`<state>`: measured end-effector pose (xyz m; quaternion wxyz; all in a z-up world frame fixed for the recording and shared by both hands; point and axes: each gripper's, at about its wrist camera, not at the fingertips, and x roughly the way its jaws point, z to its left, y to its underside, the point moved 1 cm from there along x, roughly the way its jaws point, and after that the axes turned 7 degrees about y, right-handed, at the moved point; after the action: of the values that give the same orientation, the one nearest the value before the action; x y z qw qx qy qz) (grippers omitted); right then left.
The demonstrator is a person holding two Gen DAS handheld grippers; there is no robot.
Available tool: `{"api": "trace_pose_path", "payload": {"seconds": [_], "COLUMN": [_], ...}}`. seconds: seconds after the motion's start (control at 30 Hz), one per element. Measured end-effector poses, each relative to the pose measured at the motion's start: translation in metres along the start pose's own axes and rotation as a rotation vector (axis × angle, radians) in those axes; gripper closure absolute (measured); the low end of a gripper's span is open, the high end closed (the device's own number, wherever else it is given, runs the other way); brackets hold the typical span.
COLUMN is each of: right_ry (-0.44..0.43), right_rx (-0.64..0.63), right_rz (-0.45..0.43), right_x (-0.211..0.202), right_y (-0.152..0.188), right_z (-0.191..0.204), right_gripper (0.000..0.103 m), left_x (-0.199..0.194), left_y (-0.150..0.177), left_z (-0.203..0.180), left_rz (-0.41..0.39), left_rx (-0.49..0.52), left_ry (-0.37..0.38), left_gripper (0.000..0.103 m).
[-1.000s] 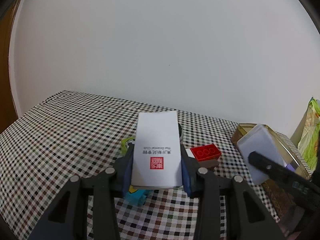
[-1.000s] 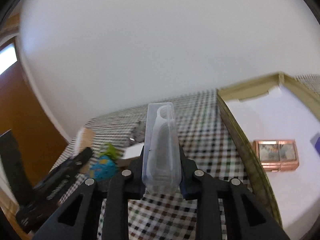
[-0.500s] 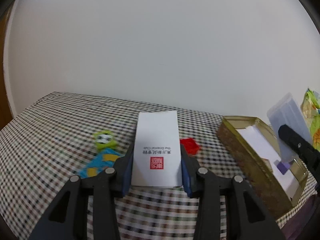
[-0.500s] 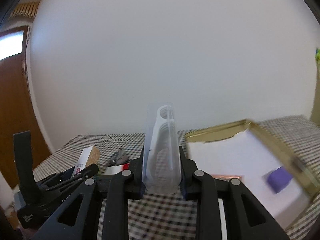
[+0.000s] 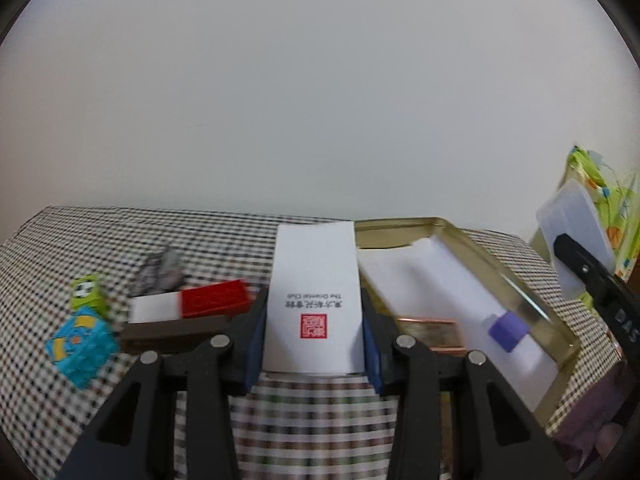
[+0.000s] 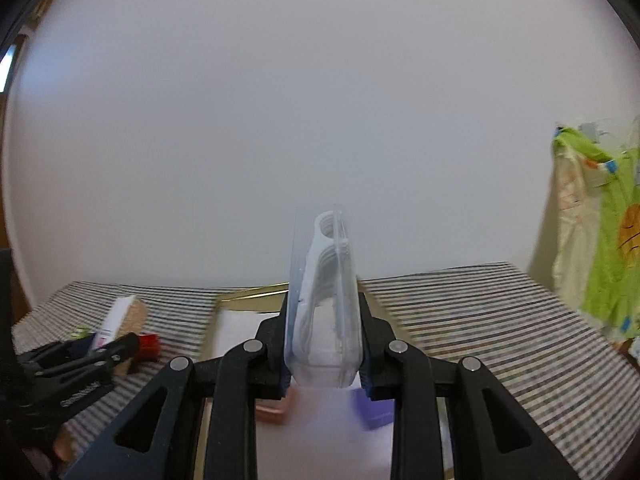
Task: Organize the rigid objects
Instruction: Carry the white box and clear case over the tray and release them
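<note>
My left gripper is shut on a white card box with a red seal, held above the checked tablecloth just left of the gold tin. My right gripper is shut on a clear plastic case of white floss picks, held over the tin. The tin holds white paper, a purple block and a copper-framed box. In the right wrist view the purple block and copper box lie just below the case. The right gripper with its case shows at the left view's right edge.
On the cloth left of the tin lie a red and white box, a dark crumpled item, a green toy and a blue cube. A green patterned bag hangs at the right. The left gripper sits low left.
Both grippers have swung right with their loads. The tin has come in beside the white box, and the floss case has moved over the tin's inside.
</note>
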<state>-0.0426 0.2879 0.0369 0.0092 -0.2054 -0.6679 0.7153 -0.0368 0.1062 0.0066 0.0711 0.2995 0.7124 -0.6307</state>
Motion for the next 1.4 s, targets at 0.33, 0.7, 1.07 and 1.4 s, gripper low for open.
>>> {"api": "trace_pose_path", "payload": {"seconds": [0.33, 0.7, 1.07, 1.4], "right_ry": [0.095, 0.066, 0.035, -0.053], "right_rx": [-0.237, -0.605, -0.927, -0.909], "right_rz": [0.047, 0.242, 0.375, 0.432], "right_x": [0.029, 0.106, 0.138, 0.136], "right_y": [-0.002, 0.003, 0.03, 0.029], "right_z": [-0.019, -0.005, 0.031, 0.027], "right_gripper": [0.075, 0.075, 0.075, 0.021], "left_x": [0.02, 0.032, 0.049, 0.039], "left_y": [0.003, 0.023, 0.032, 0.032], "left_z": [-0.069, -0.12, -0.116, -0.119], "left_rz": [0.062, 0.193, 0.266, 0.228], "left_rx": [0.07, 0.202, 0.205, 0.198], "left_ry": [0.109, 0.152, 0.09, 0.075], "left_gripper": [0.063, 0.063, 0.063, 0.02]}}
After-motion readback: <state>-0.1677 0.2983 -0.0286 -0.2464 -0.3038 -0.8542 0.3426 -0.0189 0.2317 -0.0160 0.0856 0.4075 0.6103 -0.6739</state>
